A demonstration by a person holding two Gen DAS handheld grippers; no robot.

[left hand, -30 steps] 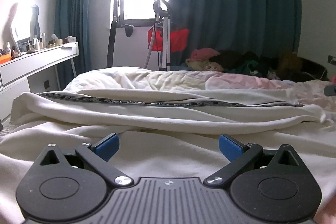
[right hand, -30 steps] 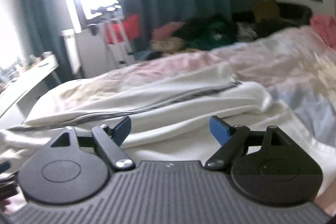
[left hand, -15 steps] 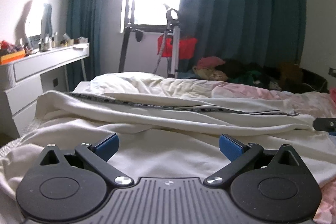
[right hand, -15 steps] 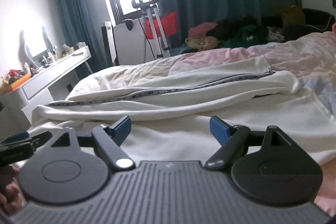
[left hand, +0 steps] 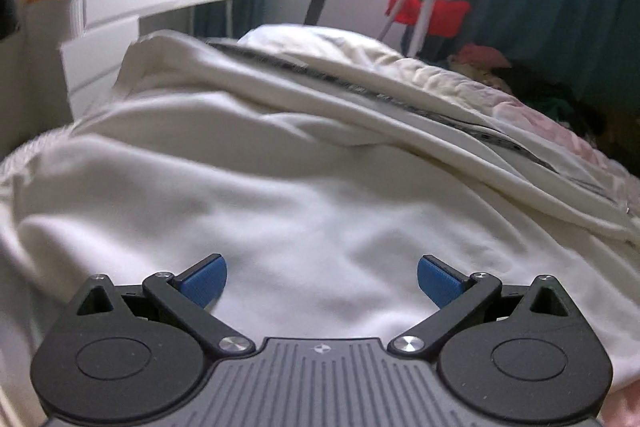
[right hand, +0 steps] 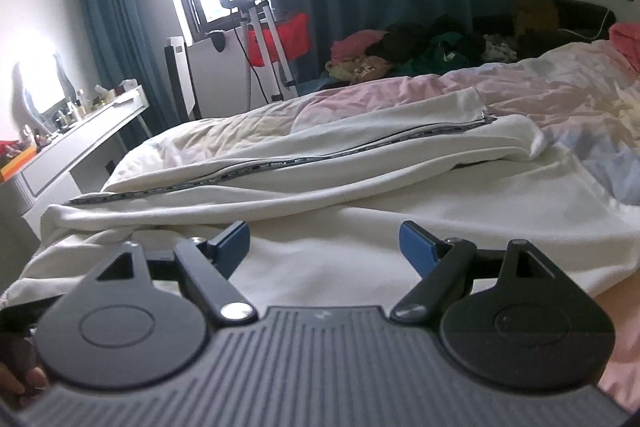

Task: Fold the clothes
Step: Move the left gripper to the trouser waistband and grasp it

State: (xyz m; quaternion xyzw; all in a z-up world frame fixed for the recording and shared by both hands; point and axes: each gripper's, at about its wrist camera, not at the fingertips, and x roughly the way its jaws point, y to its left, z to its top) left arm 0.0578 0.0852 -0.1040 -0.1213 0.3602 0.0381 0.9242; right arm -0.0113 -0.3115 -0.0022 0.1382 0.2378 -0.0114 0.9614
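Cream fleece, the garment point(right hand: 360, 187) lies spread on the bed point(right hand: 560, 99), its long axis and dark zipper band point(right hand: 280, 163) running from 8 o'clock to 2 o'clock in the right view. Over it, the left gripper point(left hand: 322, 277) and the right gripper point(right hand: 324, 243) are both released, jaws apart, grasping nothing.

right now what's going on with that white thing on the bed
A person holds a claw in each hand over a white zip-up garment spread across the bed. The left claw and the right claw both stand open just above the fabric, with nothing gripped. The garment's dark zipper tape runs along a raised fold behind them. No neat fold shows yet; the cloth lies loose and rumpled, so the folding looks to be at an early stage.
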